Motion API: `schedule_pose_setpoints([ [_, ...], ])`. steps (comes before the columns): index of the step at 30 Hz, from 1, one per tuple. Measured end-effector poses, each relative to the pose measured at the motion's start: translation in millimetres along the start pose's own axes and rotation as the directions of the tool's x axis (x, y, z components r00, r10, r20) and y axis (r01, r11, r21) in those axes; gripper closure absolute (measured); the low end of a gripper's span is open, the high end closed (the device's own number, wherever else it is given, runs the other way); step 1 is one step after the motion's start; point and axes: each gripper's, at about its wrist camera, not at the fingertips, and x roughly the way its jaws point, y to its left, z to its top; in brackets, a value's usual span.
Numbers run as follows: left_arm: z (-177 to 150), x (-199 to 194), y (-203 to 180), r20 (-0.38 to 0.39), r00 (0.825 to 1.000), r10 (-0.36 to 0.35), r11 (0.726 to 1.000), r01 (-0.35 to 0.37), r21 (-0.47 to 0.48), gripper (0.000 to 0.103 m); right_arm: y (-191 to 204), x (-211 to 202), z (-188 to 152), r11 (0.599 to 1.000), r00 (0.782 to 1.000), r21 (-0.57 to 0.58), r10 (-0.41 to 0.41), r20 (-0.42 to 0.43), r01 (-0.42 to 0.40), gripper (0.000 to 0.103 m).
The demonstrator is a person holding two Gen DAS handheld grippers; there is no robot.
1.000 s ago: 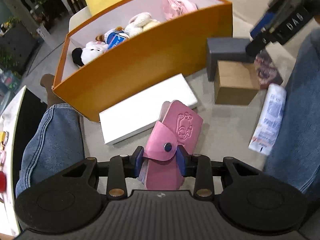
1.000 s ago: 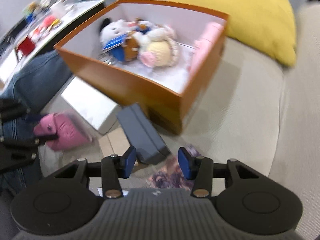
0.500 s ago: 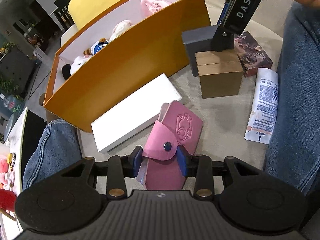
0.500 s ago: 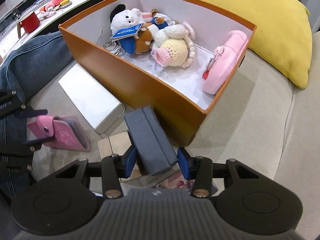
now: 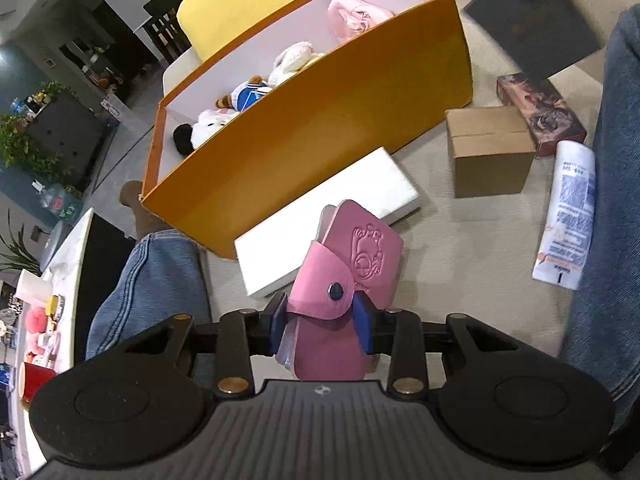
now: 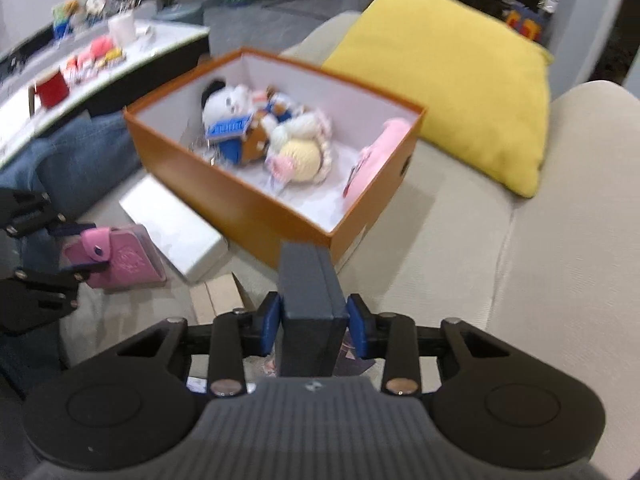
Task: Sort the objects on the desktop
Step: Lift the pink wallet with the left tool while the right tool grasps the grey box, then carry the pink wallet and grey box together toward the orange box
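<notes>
Since a second ago the right gripper (image 6: 313,320) has closed its jaws on the dark grey box (image 6: 310,280) and raised it off the brown carton (image 5: 490,150), while the left gripper (image 5: 322,322) clamps the pink snap-button card holder (image 5: 346,280) above the white box (image 5: 328,220), before the orange box (image 5: 320,120) of plush toys (image 6: 264,132).

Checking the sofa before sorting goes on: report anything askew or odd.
Nothing is spilled or damaged. The white tube lies flat beside the cardboard box, and the patterned box sits at a slant. Plush toys lie jumbled in the orange box.
</notes>
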Motion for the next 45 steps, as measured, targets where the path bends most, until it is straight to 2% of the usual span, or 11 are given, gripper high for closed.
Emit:
schedule_pose_setpoints([
  [6,-5.0,-0.6,1.9,-0.004,1.0,0.016,0.999,-0.017,-0.03,0.063,26.8,-22.7,-1.0,0.985,0.986,0.049,0.162,0.051,-0.164,0.066],
  [11,-11.1,-1.4,-5.9,0.005,1.0,0.023,0.999,-0.023,-0.041,0.062,67.6,2.5,-14.1,0.969,0.97,0.055,0.242,0.012,-0.243,0.066],
  [14,-16.1,-1.1,-10.5,0.024,0.999,0.03,0.999,-0.029,-0.044,0.062,79.4,32.6,-25.5,0.953,0.959,0.119,0.283,-0.021,-0.278,0.066],
  [19,-18.9,-2.9,-7.9,0.044,0.999,0.023,0.998,-0.02,-0.058,0.062,93.2,70.9,-35.7,0.936,0.95,0.198,0.308,-0.059,-0.291,0.066],
  [22,-21.6,-4.2,-6.6,0.058,0.998,0.015,0.998,-0.011,-0.057,0.062,93.6,77.0,-36.5,0.918,0.944,0.246,0.327,-0.028,-0.311,0.066],
  [24,-23.3,-5.5,-8.6,0.068,0.998,0.019,0.999,-0.016,-0.047,0.062,92.5,76.7,-35.7,0.916,0.95,0.263,0.312,0.006,-0.302,0.066],
  [27,-25.3,-7.9,-14.1,0.08,0.997,0.022,1.0,-0.021,-0.02,0.062,92.3,78.1,-34.7,0.924,0.957,0.254,0.287,0.029,-0.285,0.066],
  [34,-26.7,-14.2,-26.5,0.105,0.994,0.016,0.999,-0.02,0.035,0.06,99.4,80.6,-47.4,0.945,0.963,0.191,0.271,-0.007,-0.265,0.066],
  [40,-23.9,-22.3,-27.6,0.099,0.992,-0.076,0.995,0.069,0.071,0.055,101.7,85.4,-60.7,0.938,0.948,0.189,0.309,-0.078,-0.291,0.066],
  [43,-18.3,-20.6,-17.8,0.07,0.981,-0.183,0.983,0.18,0.039,0.061,102.8,87.5,-63.3,0.937,0.945,0.188,0.315,-0.086,-0.295,0.066],
  [45,-14.0,-19.4,-13.2,0.062,0.976,-0.21,0.978,0.209,0.028,0.067,104.2,88.2,-62.8,0.938,0.943,0.178,0.318,-0.096,-0.298,0.066],
])
